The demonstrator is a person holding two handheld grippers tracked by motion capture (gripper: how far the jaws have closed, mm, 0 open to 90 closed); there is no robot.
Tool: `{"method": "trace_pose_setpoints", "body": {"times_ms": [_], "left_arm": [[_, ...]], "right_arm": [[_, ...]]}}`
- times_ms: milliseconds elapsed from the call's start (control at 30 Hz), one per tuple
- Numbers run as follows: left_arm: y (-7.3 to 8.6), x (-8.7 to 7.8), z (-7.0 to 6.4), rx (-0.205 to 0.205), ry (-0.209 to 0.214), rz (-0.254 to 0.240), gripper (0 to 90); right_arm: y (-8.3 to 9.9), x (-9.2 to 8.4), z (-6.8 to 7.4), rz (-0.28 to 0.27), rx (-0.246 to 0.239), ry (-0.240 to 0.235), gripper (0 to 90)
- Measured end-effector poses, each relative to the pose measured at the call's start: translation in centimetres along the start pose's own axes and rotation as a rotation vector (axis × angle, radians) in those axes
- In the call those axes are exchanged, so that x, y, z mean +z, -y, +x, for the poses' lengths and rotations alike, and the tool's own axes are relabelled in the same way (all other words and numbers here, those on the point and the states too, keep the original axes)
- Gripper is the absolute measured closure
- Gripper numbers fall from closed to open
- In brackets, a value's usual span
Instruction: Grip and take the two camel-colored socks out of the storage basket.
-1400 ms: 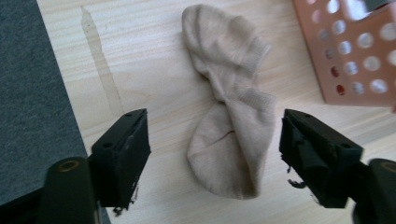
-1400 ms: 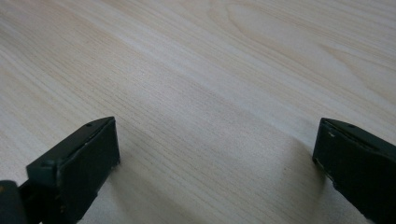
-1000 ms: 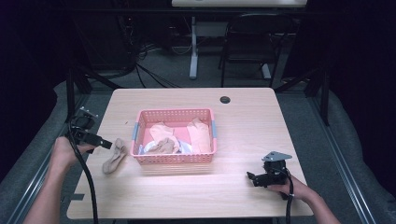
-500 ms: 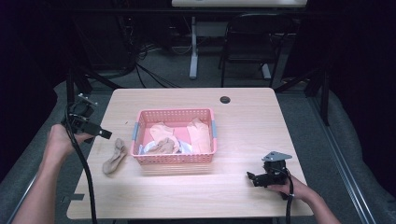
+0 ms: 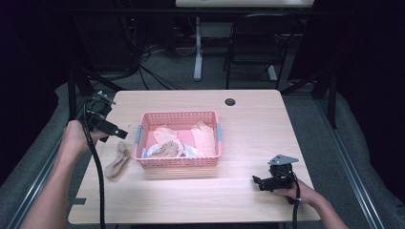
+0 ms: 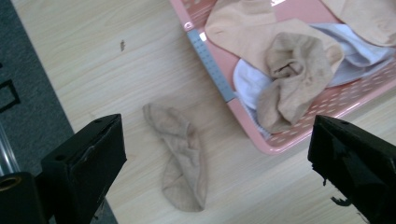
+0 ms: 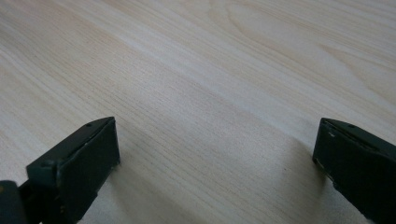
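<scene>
Tan sock (image 6: 180,158) lies on the table (image 5: 248,114) at the basket's (image 5: 177,162) nine o'clock, already out; several remain inside. Both grippers' jaws are spread, empty.

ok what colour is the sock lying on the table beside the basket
Tan-beige; the sock shows best in the left gripper view.
</scene>
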State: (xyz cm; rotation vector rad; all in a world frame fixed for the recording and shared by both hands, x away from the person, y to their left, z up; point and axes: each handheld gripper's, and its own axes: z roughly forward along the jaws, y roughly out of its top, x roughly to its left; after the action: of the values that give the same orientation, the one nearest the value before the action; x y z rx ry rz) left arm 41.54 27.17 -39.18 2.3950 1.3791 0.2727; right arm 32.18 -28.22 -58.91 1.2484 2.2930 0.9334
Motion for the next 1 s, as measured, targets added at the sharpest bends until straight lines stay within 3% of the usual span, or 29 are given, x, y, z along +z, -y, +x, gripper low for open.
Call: {"method": "trace_pose_setpoints", "body": {"times_ms": [533, 1000], "left_arm": [[-2.9, 0.8, -3.3, 0.075, 0.025, 0.006, 2.1], [-4.2, 2.9, -4.7, 0.091, 0.071, 0.02, 1.3]], "right_arm": [[0.0, 0.0, 0.0, -0.005, -0.004, -0.002, 0.0], [0.0, 0.1, 0.0, -0.007, -0.003, -0.003, 0.0]]}}
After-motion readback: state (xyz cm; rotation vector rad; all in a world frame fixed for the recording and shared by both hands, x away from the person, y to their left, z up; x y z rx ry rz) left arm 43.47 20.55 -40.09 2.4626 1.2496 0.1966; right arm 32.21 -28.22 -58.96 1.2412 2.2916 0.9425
